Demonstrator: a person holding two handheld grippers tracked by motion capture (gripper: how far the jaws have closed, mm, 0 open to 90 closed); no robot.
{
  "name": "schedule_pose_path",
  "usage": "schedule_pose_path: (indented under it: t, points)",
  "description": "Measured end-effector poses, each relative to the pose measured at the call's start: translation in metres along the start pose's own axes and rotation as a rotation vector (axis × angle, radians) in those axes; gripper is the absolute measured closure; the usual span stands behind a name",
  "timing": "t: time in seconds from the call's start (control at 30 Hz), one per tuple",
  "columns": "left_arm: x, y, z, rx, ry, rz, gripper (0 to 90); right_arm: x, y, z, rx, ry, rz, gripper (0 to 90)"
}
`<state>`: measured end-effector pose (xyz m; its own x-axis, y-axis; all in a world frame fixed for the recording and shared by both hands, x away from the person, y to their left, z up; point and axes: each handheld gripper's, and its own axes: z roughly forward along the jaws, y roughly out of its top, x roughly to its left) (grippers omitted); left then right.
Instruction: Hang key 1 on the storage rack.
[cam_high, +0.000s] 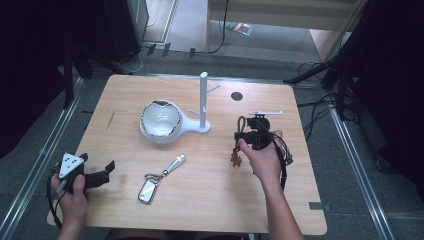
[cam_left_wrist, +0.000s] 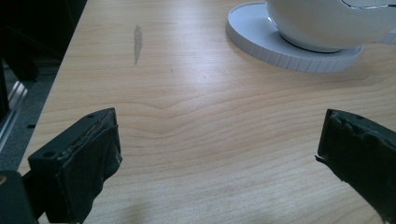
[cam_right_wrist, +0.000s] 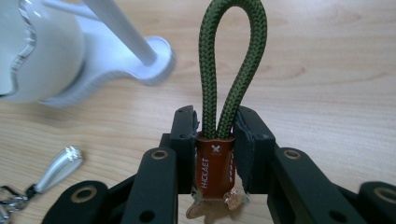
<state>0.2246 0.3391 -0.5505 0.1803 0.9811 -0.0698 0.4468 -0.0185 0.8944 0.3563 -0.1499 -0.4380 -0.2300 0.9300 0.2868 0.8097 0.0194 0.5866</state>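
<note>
An olive-green cord loop (cam_right_wrist: 233, 46) with a brown leather band (cam_right_wrist: 214, 165) stands up between the jaws of my right gripper (cam_right_wrist: 215, 126), which is shut on the band. In the high view the right gripper (cam_high: 248, 135) is held above the right half of the table, the cord loop (cam_high: 241, 124) points away from me and a small brown charm (cam_high: 235, 159) dangles below. A white stand (cam_high: 203, 100) with a post, thin pegs and a white bowl (cam_high: 160, 120) sits mid-table. My left gripper (cam_high: 97, 162) rests at the front left, open and holding nothing (cam_left_wrist: 219, 140).
A silver keychain (cam_high: 161, 178) lies on the wood in front of the bowl, and its metal end (cam_right_wrist: 58, 169) shows at the lower left of the right gripper view. A short white rod (cam_high: 265, 113) and a black hole (cam_high: 236, 96) are at the back right.
</note>
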Motion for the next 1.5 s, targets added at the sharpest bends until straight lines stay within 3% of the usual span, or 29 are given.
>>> schedule_pose_path:
  t: [0.1,0.13,0.17,0.53,0.8,1.07,1.23,1.37,1.43,1.5]
  points:
    - [0.0,0.001,0.001,0.005,0.024,-0.006,0.0,0.003,0.001,-0.009,-0.04,0.032,0.001,71.6]
    - [0.0,0.0,0.001,0.001,0.03,-0.005,0.0,0.004,0.001,-0.013,-0.076,0.055,-0.023,71.6]
    - [0.0,0.0,0.001,0.001,0.03,-0.005,0.0,0.004,0.001,-0.013,-0.076,0.055,-0.023,71.6]
    - [-0.001,0.001,0.001,0.001,0.016,0.012,0.0,0.011,0.008,-0.034,-0.279,0.18,-0.138,71.2]
    - [0.0,0.001,0.002,0.007,0.008,0.002,0.0,0.008,0.013,-0.031,-0.363,0.213,-0.213,70.8]
    - [0.003,0.0,0.0,-0.006,-0.003,-0.03,0.0,0.006,0.02,-0.033,-0.491,0.242,-0.221,70.5]
    - [0.003,0.001,0.001,0.001,-0.009,-0.037,0.0,0.007,0.02,-0.035,-0.53,0.269,-0.218,70.3]
    - [0.004,0.001,0.001,0.011,-0.014,-0.041,0.0,0.008,0.022,-0.034,-0.537,0.259,-0.23,70.3]
    - [0.004,0.001,0.002,0.009,-0.02,-0.037,0.0,0.009,0.024,-0.035,-0.576,0.226,-0.254,70.1]
    - [0.004,0.001,0.002,0.01,-0.022,-0.034,0.0,0.009,0.026,-0.034,-0.582,0.232,-0.249,70.0]
